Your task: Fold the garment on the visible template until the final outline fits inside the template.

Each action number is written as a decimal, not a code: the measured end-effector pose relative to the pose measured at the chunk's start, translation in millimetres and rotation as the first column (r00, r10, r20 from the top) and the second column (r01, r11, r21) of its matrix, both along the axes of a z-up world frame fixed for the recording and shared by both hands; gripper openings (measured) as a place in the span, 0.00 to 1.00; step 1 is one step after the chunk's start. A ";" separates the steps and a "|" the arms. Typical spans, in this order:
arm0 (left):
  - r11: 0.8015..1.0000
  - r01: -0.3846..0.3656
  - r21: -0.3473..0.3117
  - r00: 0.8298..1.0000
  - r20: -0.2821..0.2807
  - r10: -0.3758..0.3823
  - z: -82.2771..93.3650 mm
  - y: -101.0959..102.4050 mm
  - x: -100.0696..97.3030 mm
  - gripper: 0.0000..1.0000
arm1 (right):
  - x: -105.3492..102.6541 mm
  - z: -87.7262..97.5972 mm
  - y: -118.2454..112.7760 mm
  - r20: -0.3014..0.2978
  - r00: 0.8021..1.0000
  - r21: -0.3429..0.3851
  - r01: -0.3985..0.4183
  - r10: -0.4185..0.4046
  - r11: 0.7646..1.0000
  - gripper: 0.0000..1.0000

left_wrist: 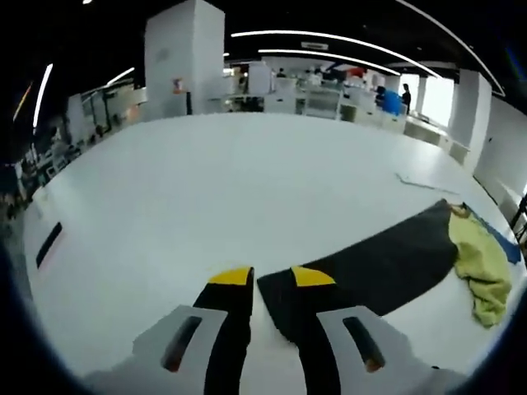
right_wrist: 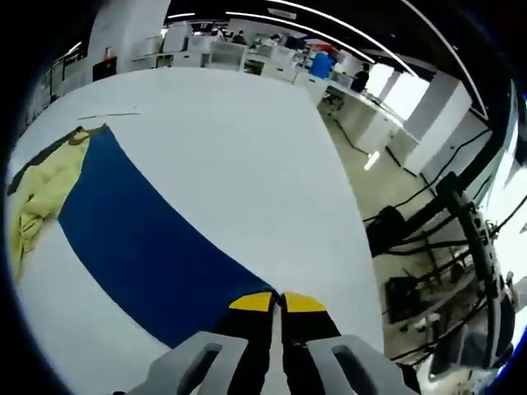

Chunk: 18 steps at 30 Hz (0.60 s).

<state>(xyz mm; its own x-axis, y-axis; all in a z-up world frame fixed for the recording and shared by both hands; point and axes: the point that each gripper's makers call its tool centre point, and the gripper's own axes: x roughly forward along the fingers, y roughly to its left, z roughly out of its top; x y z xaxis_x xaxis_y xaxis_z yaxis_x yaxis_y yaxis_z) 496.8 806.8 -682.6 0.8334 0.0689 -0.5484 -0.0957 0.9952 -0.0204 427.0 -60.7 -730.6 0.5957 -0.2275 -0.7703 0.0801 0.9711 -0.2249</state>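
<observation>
On the white surface [left_wrist: 206,197]: one dark blue template [right_wrist: 140,247], flat; one yellow garment [left_wrist: 482,263] crumpled on its far end, at 3 o'clock in the left gripper view, 9 o'clock in the right. Left tongs [left_wrist: 262,276] parted at the template's near corner. Right tongs [right_wrist: 278,301] clenched, empty, at the template's edge.

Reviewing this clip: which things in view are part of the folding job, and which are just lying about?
Part of the job:
- yellow garment, crumpled
- dark mat under it in the left gripper view
- blue mat beside it in the right gripper view
- left tool
- right tool

Lying about:
- thin strip on the white table
- cables on the floor
- background desks
</observation>
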 end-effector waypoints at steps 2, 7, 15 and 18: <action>1.000 0.020 -0.006 1.000 0.018 -0.019 5.3 -3.5 -0.7 0.27 | -1.0 1.7 2.9 0.008 1.000 0.017 0.001 -0.001 1.000 0.07; 0.995 0.084 -0.059 0.996 0.038 -0.082 13.6 -28.2 -5.6 0.40 | -0.1 1.0 22.5 0.019 0.999 0.087 -0.036 0.034 0.996 0.29; 0.942 0.332 -0.051 0.940 0.096 -0.326 34.1 -93.7 -11.6 0.51 | 6.0 6.7 66.3 0.049 0.988 0.144 -0.149 0.144 0.978 0.53; 0.916 0.397 -0.060 0.915 0.097 -0.391 33.8 -116.0 -18.0 0.53 | 8.0 9.3 88.7 0.063 0.978 0.175 -0.206 0.198 0.963 0.57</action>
<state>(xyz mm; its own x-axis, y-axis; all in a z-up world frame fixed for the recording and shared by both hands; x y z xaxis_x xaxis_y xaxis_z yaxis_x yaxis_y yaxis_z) 478.8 690.8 -648.8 0.8264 -0.3136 -0.4677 0.3090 0.9469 -0.0890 435.0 28.0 -721.3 0.6500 0.0406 -0.7589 -0.1158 0.9922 -0.0462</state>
